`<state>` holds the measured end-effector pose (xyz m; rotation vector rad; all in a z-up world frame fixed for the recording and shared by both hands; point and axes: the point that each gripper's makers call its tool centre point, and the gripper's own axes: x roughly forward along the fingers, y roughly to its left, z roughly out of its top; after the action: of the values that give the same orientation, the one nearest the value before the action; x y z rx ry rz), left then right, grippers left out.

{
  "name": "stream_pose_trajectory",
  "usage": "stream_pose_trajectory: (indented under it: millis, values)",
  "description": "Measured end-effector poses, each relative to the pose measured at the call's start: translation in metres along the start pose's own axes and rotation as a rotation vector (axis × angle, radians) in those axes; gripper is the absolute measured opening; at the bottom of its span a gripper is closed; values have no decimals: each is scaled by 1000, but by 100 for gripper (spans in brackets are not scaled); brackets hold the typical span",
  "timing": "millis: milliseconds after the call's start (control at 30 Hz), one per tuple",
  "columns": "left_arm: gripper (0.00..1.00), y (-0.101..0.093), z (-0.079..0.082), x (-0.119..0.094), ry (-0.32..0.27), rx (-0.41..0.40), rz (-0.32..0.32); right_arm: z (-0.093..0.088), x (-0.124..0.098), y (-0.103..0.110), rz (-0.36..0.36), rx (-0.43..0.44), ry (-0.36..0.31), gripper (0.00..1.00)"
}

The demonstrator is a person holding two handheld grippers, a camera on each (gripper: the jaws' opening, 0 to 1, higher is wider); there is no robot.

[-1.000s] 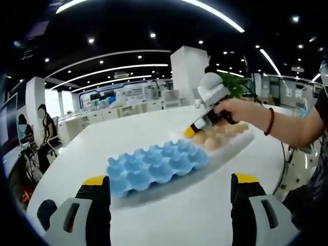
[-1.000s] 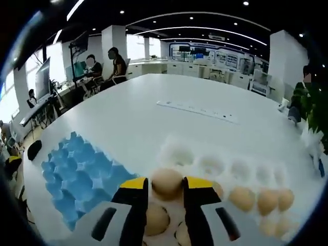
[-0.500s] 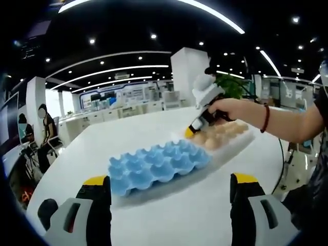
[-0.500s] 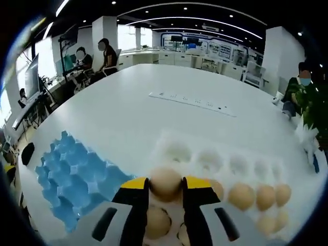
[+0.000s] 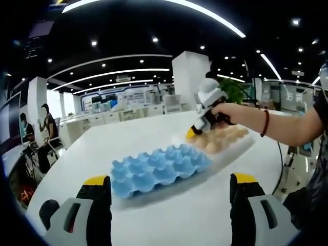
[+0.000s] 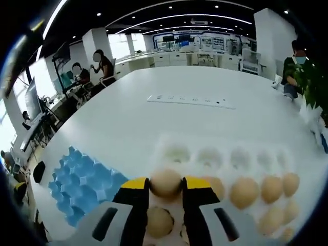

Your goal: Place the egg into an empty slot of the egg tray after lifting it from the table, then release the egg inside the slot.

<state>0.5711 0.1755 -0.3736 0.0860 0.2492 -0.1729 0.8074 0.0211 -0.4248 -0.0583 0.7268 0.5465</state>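
One egg (image 6: 165, 182) in right gripper (image 6: 165, 190) — two trays: blue (image 6: 82, 184), white (image 6: 220, 159)

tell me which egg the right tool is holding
The egg pinched between the right tool tips, above the white tray; the other eggs sit in its slots.

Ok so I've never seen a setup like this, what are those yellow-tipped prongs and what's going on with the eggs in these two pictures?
A person holds a two-jaw gripper in each hand; a fisheye camera rides on each. In the left gripper view, the left gripper is open and empty above the white table, facing a blue egg tray. Beyond it, the person's hand works the right gripper. In the right gripper view, the right gripper is shut on an egg over a white egg tray holding more eggs.
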Motion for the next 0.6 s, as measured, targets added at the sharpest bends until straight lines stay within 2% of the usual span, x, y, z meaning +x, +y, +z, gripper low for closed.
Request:
stream_pose_trajectory:
  millis: [200, 467, 600]
  values:
    - [98, -3, 0, 2, 1, 1, -7, 8, -2, 0, 8, -23, -33, 26]
    - [98, -3, 2, 2, 1, 5, -5, 23, -8, 8, 55, -31, -104, 26]
    - [98, -4, 2, 1, 1, 8, -4, 26, -7, 11, 73, -31, -110, 26]
